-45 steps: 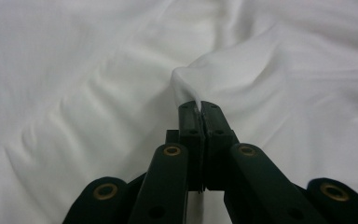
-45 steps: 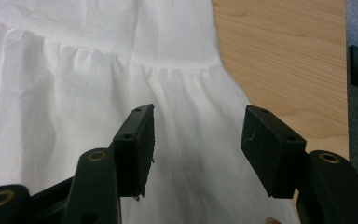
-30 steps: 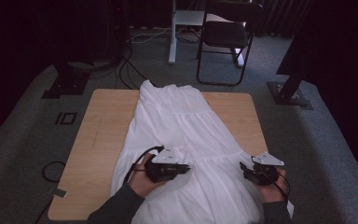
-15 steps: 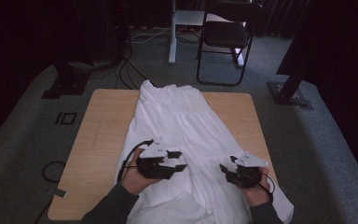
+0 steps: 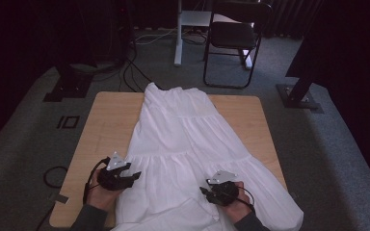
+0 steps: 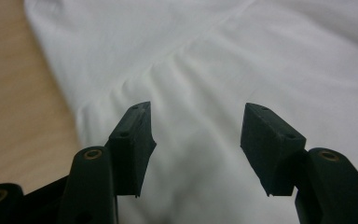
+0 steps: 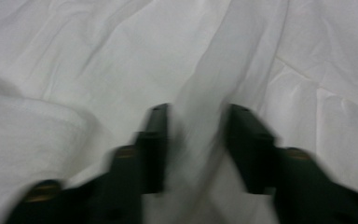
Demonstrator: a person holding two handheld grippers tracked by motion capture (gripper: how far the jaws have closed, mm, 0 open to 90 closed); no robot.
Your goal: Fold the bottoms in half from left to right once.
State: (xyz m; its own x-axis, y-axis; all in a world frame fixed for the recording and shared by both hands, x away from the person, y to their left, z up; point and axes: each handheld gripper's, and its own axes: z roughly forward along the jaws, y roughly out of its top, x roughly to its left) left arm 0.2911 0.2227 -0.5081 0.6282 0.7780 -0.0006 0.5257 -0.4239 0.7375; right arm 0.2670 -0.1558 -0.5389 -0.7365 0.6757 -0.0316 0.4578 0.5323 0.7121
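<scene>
A long white dress (image 5: 188, 139) lies flat down the middle of a wooden table (image 5: 106, 125), its lower part folded over near the front edge (image 5: 173, 216). My left gripper (image 5: 134, 176) sits at the dress's left edge. In the left gripper view its jaws (image 6: 198, 112) have just been opening and stand wide apart over gathered white cloth (image 6: 261, 46), gripping nothing. My right gripper (image 5: 206, 191) rests on the skirt at the lower right, pointing left. Its jaws (image 7: 198, 112) have just been closing and a raised fold of the cloth (image 7: 98, 56) stands between them; the picture is blurred.
Bare tabletop (image 6: 9, 93) runs along the dress's left side. Behind the table stand a black chair (image 5: 233, 38) and a white stand (image 5: 178, 33). Cables (image 5: 130, 72) and dark stand bases (image 5: 67, 89) lie on the grey carpet.
Both hands have moved left across the skirt. The left jaws have opened. The dress's lower part now lies folded at the front edge.
</scene>
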